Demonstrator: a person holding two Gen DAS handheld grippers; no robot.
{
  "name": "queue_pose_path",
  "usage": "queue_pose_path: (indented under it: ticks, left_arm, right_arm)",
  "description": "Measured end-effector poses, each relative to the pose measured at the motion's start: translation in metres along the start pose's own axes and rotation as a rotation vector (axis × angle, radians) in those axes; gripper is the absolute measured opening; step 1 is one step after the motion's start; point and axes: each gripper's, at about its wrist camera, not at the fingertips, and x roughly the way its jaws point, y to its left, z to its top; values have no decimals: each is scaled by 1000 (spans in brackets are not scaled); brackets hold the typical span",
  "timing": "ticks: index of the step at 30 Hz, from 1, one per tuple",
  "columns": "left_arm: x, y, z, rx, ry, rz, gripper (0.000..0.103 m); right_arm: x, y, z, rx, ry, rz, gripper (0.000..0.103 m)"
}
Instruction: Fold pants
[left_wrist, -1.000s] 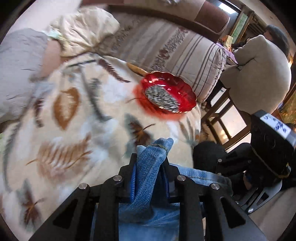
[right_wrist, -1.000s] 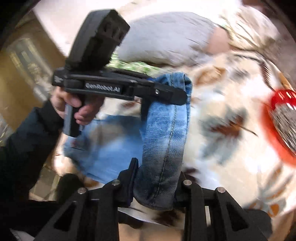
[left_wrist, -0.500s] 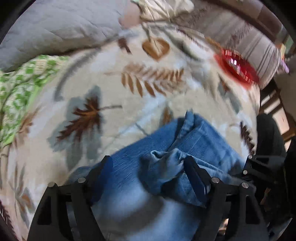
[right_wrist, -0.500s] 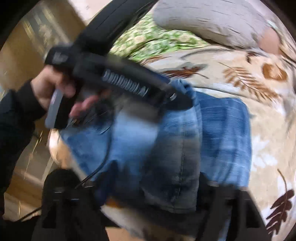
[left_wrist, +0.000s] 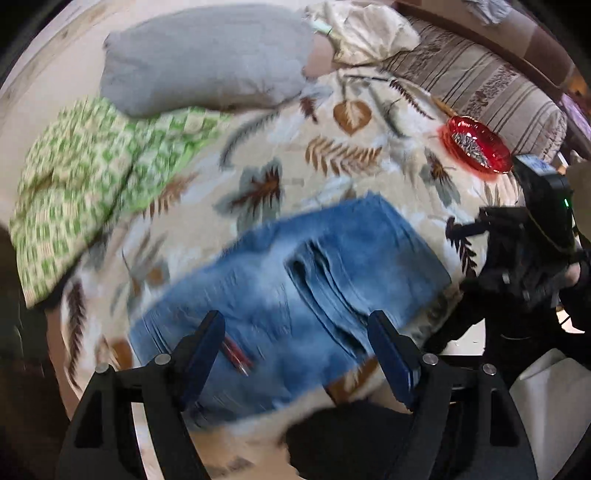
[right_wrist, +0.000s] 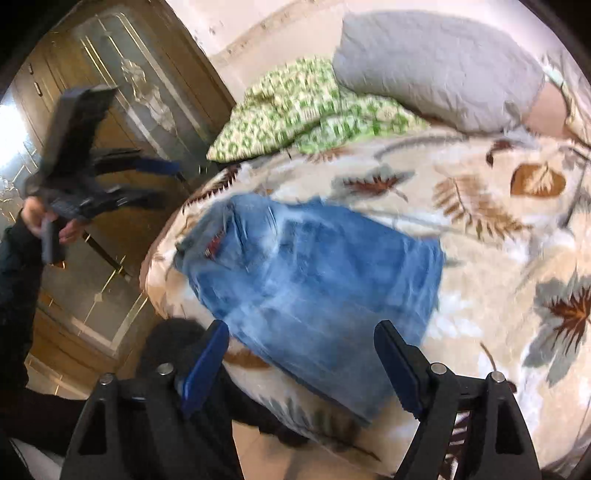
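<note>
Blue jeans (left_wrist: 332, 266) (right_wrist: 325, 280) lie folded in a flat stack on a cream blanket with a leaf print (left_wrist: 332, 162), near its front edge. A small red label shows at the jeans' near end. My left gripper (left_wrist: 295, 319) hovers above the jeans, open, with nothing between its blue pads. My right gripper (right_wrist: 302, 326) is also open and empty, above the blanket's edge beside the jeans. In the right wrist view the left gripper (right_wrist: 170, 184) is held in a hand off to the left of the jeans. Both views are blurred by motion.
A grey pillow (left_wrist: 207, 59) and a green checked cloth (left_wrist: 85, 177) lie at the far side of the blanket. A red glass dish (left_wrist: 476, 142) sits to the right by a striped cushion (left_wrist: 491, 85). A wooden cabinet with glass doors (right_wrist: 110, 110) stands left of the bed.
Both grippers were shut on a doubled fold of the jeans. They have opened, let it go and drawn back. The jeans now lie flat on the blanket.
</note>
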Motion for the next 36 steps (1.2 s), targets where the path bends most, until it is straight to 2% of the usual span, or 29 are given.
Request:
queue_pose_path:
  ticks: [4,6,8,12,15,16,18,20,21,22,24,26,27,28,30,31,33,35,36]
  left_arm:
    - [35,-10,-20,-111,15,-30,80]
    - [66,-11,-22,-212,12,-58,80]
    - [88,-14,-18,-271,9,-69,80]
    - [133,-15,2,-316,28,-61,80]
    - [156,-13,17,-335,51,-76,80]
    - [165,-15,21,-330,66,-57,80]
    - [175,-21,26,-305,88,-7,80]
    - [175,-32,31,-224,75,24,55]
    - [171,-36,33,-189,71,27,35]
    - [169,-37,34,-186,69,20,22]
    - [158,-38,38,-170,54,-38,11]
    - [145,-42,42,-134,6,-55,10]
    - [135,-43,45,-119,-33,-68,10]
    - [119,-44,47,-105,-106,-103,10]
    - [105,-44,50,-84,-172,-143,10]
    - [106,-43,51,-81,-162,-129,10]
    - [130,-33,49,-123,-63,-88,10]
    - [165,-16,43,-204,48,-106,13]
    - [176,-10,40,-235,69,-122,16]
  right_arm:
    - [-1,-20,-6,-5,40,11,83]
    - [2,-23,-7,-28,49,-36,83]
    - [4,-26,-7,-37,57,-75,83]
    - [22,-45,-6,21,82,-165,83]
    - [39,-60,-1,87,91,-166,83]
    - [47,-66,0,109,99,-169,82]
    - [62,-77,-1,159,124,-165,70]
    - [63,-78,-2,157,98,-172,59]
    - [63,-76,-2,143,95,-187,44]
    - [62,-77,-2,144,93,-196,42]
    - [60,-82,-3,169,84,-181,39]
    - [60,-83,-4,171,83,-185,38]
    - [59,-83,-5,170,79,-188,37]
    - [59,-82,-5,168,78,-191,37]
    - [57,-82,-6,169,70,-194,37]
    - [57,-82,-7,170,68,-194,37]
    - [57,-81,-7,168,69,-199,37]
    - [60,-80,-7,157,74,-210,37]
    - [61,-79,-7,151,77,-215,38]
